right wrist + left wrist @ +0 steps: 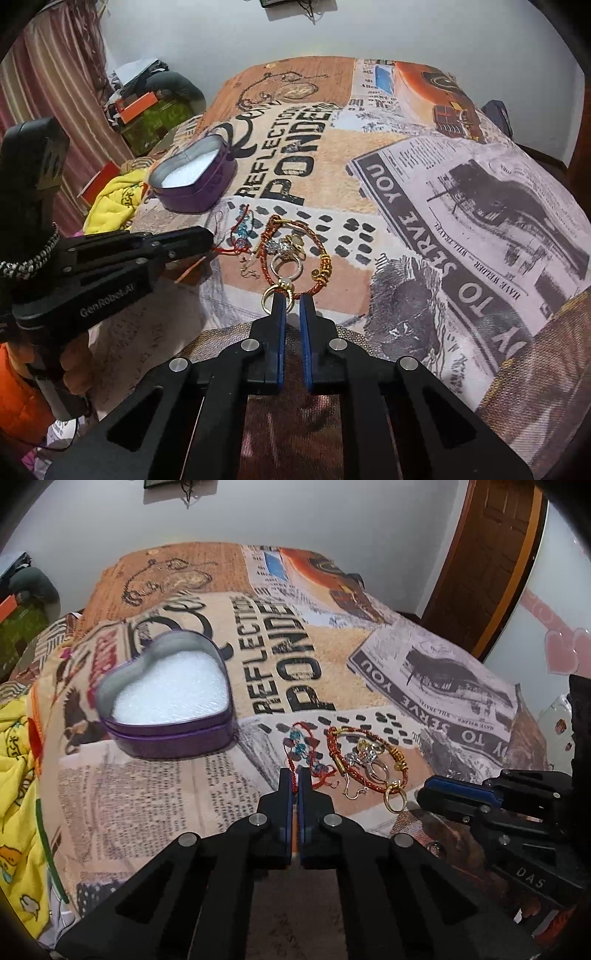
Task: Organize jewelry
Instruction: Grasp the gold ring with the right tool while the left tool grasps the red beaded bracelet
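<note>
Two tools work the near edge of a bed covered by a newspaper-print blanket (369, 650). In the left wrist view, the left tool (295, 775) sits at 6 o'clock with its blue-lined fingers pressed together on the red thread of a beaded cord bracelet (301, 749), which lies just beyond the tips at 12 o'clock. In the right wrist view, the right tool (291, 301) stands with its fingers slightly apart, a narrow gap between the blue pads; its tips reach the near edge of the jewelry pile, the left finger overlapping a gold ring (271, 295), with nothing clearly pinched.

Just past both tools lies the jewelry heap: a red-and-gold woven bangle (369, 760) forms a loop, and inside it rest a silver ring (378, 770) and a sparkly silver and gold ornament (364, 753). A small gold hook earring (351, 792) lies at the bangle's 7 o'clock in the left view. The gold ring touches the bangle's near rim.

Farther off, at 10 o'clock from the pile, stands an open purple heart-shaped tin (170, 734) lined with white foam (170, 690), well apart from the jewelry. A yellow printed cloth (18, 775) hangs at the bed's left side, and a white wall (295, 513) closes the far end.
</note>
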The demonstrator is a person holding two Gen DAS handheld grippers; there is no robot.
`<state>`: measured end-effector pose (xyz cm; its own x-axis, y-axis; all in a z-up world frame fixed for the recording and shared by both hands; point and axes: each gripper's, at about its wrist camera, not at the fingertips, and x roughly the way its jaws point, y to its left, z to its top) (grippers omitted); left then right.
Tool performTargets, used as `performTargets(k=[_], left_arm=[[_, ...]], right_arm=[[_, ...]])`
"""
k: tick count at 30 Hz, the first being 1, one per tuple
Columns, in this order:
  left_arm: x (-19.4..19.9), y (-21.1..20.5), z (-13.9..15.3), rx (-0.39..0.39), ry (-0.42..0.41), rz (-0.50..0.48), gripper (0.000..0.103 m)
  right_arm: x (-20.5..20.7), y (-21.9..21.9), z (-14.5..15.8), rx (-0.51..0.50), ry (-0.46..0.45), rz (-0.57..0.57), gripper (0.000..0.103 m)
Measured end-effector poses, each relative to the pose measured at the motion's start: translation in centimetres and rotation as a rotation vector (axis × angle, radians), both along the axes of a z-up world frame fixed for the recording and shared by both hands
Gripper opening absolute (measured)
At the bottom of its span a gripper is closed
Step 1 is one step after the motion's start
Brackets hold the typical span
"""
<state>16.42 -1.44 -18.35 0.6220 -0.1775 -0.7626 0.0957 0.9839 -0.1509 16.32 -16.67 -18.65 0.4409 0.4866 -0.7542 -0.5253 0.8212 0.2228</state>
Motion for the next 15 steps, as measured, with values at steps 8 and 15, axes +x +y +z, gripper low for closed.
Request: performTargets(k=[8, 15], left_arm=[[-1.5, 1.9, 1.9, -0.026, -0.048, 0.043, 0.001], [-2.3, 2.4, 1.9, -0.006, -0.061, 0.046, 0.001]], right_arm=[[0.3, 0.2, -0.8, 0.015, 0.101, -0.001, 0.036], [0.5, 2.1, -1.4, -0.047, 0.054, -0.002, 0.036]])
